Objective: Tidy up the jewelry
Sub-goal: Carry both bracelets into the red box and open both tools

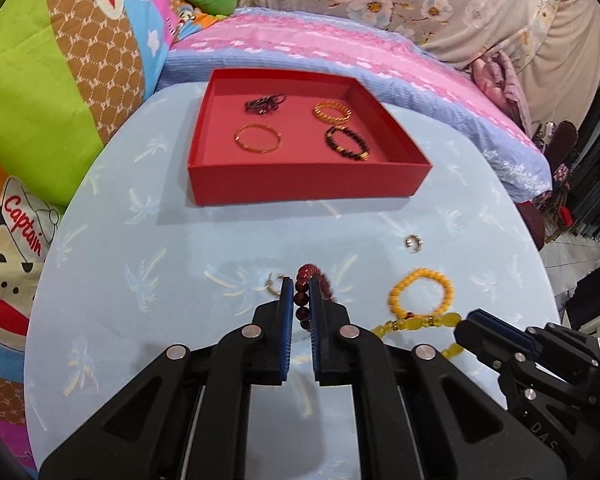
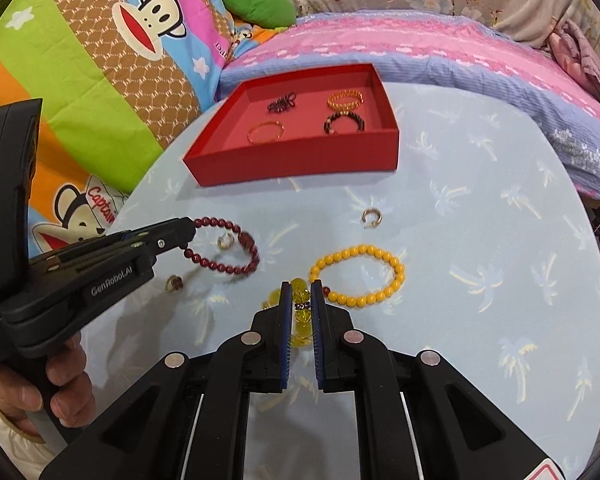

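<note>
A red tray [image 1: 300, 184] [image 2: 296, 160] at the table's far side holds several bracelets. My left gripper [image 1: 301, 286] is shut on a dark red bead bracelet [image 1: 302, 308] [image 2: 224, 250], which hangs just above the table. My right gripper [image 2: 301, 288] is shut on the tassel beads of a yellow bead bracelet [image 2: 360, 276] [image 1: 420, 292] that lies on the table. The right gripper's tip [image 1: 466, 326] shows at the tassel in the left wrist view. The left gripper [image 2: 188, 232] shows at the left in the right wrist view.
Small rings lie loose on the light blue tablecloth [image 2: 500, 240]: one [image 1: 414, 243] [image 2: 371, 217] near the tray, one [image 2: 225, 241] inside the red bracelet's loop, one [image 2: 174, 282] near the left gripper. Bedding and cushions surround the table.
</note>
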A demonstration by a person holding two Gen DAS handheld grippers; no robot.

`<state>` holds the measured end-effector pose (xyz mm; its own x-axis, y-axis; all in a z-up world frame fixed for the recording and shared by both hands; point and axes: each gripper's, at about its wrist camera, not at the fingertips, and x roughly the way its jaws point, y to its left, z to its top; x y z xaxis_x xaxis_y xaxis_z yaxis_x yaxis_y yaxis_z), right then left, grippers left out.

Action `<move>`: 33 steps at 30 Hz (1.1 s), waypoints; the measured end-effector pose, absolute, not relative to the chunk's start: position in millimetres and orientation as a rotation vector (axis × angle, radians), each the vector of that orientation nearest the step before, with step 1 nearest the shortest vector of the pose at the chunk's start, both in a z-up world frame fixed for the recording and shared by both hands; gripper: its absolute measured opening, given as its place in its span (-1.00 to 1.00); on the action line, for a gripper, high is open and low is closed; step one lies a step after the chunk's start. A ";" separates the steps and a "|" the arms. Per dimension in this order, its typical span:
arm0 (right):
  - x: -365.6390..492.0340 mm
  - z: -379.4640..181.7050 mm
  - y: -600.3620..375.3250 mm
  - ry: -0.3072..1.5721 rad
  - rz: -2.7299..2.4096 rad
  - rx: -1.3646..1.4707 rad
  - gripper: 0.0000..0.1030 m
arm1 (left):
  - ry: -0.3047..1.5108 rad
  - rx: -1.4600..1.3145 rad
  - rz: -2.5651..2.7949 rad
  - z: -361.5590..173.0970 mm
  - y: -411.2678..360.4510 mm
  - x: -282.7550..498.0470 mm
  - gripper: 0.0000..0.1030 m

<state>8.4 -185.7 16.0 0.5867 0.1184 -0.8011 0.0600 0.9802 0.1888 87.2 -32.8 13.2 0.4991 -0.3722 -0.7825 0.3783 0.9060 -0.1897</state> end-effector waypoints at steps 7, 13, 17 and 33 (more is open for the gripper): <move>20.3 40.9 -194.9 0.899 0.022 0.195 -0.82 | 0.896 0.019 -0.513 44.7 -47.4 91.4 -0.86; 49.3 66.7 -210.4 0.828 -0.001 0.167 -0.82 | 0.849 0.001 -0.552 72.9 -59.8 117.1 -0.86; 78.7 85.5 -215.3 0.779 -0.006 0.148 -0.82 | 0.801 -0.004 -0.556 91.5 -69.4 144.0 -0.86; 202.1 21.0 -216.7 0.903 0.071 0.345 -0.82 | 0.971 -0.204 -0.538 24.0 -53.5 245.6 -0.86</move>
<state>202.1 -216.7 21.0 0.6210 0.2047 -0.7566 0.0836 0.9425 0.3235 245.6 -53.5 24.0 0.4468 -0.5198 -0.7281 0.3416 0.8514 -0.3981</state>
